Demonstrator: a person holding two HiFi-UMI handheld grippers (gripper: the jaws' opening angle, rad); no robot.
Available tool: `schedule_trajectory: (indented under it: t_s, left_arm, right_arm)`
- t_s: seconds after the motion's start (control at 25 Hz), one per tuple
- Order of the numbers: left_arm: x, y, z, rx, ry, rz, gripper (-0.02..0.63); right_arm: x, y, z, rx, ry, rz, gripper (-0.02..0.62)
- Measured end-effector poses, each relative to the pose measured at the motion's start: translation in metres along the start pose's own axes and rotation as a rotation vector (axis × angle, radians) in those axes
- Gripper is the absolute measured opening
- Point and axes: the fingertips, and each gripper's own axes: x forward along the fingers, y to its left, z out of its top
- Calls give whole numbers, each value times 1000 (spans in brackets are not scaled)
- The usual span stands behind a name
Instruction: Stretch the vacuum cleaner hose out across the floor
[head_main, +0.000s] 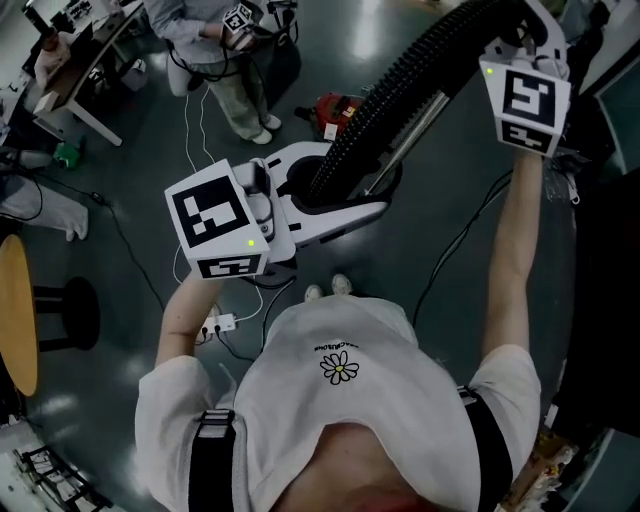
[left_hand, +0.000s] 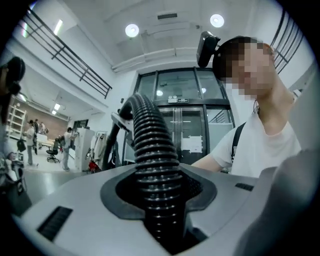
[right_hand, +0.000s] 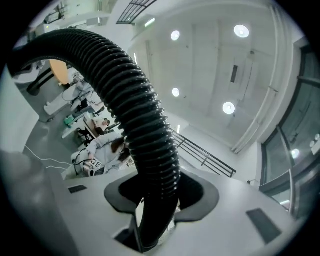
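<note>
Left fingers (left_hand: 75, 200), right fingers (right_hand: 260, 210) around hose (head_main: 395, 100)

White daisy tee (head_main: 345, 415), seemingly black straps (head_main: 212, 455)

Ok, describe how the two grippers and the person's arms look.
The left gripper and right gripper are white shells, each bearing a white cube with black square markers and a small green light. The fingers are broad, pale grey, with dark recessed pads. The person wears a white short-sleeved T-shirt and black shoulder straps.
</note>
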Motion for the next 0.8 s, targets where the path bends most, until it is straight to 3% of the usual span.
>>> schedule_trajectory:
  t_s: [0.28, 0.52, 0.64, 0.8]
  left_arm:
    - [-49, 32, 8, -41, 49, 92, 146]
    - [-61, 63, 3, 36, 129, 251, 146]
    - [-56, 68, 3, 44, 172, 260, 146]
    - [-40, 70, -9, 22, 226, 206, 146]
  right_arm:
    - [-3, 50, -18, -186, 24, 83, 178]
    - [-6, 75, 13, -393, -62, 81, 178]
    - [-15, 108, 43, -562, -150, 111, 178]
    - [-32, 169, 71, -739, -261, 192, 178]
